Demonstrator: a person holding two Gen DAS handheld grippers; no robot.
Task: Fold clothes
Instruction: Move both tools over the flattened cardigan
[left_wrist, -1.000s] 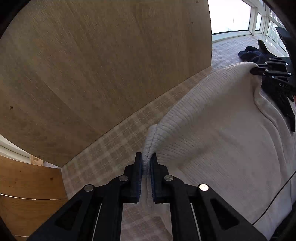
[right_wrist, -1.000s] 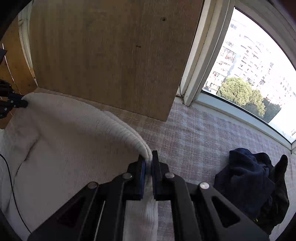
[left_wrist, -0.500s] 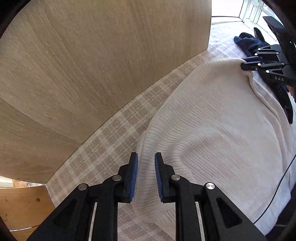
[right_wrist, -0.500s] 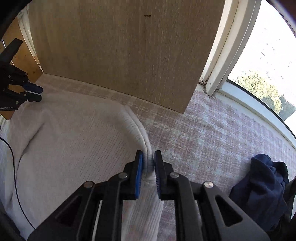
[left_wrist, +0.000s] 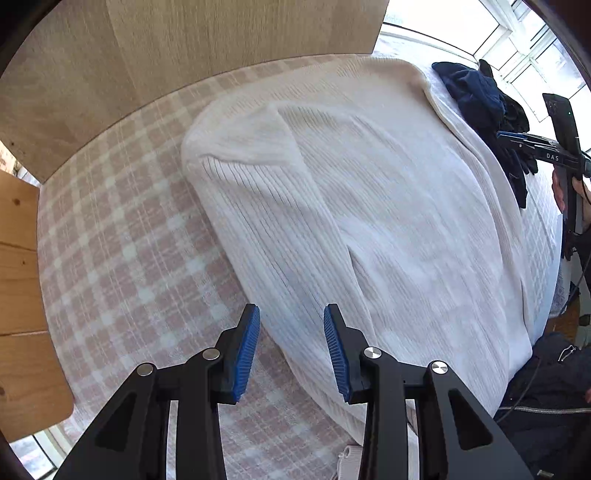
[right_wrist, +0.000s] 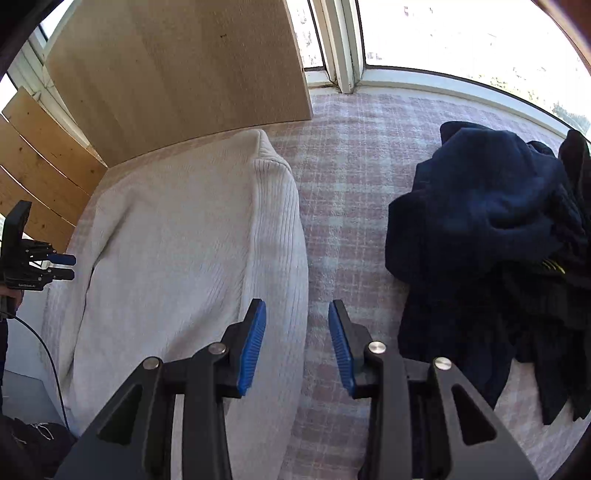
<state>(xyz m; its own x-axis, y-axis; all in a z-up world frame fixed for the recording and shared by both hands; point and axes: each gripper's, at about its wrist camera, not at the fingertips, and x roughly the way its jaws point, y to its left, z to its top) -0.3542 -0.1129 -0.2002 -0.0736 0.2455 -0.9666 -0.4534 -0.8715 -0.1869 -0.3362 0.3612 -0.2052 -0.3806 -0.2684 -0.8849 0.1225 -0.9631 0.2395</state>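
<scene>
1. Lying flat on a pink checked cloth, a white ribbed sweater spreads across the surface, its far end near a wooden board.
2. The left gripper hangs over the sweater's left edge, jaws apart, holding nothing.
3. The right gripper hangs over the sweater's right edge, jaws apart and empty, one pad above knit, the other above cloth.
4. The sweater looks soft, limp and fairly thick, neither fragile nor slippery. It would likely sag and drag if lifted by one point, so pinching both side edges or a ribbed hem seems best.
5. The left view alone shows a flap folded over at the sweater's far left corner.
6. The right view alone shows the full dark blue heap of clothes beside the sweater, with bare cloth between, and the window behind.
</scene>
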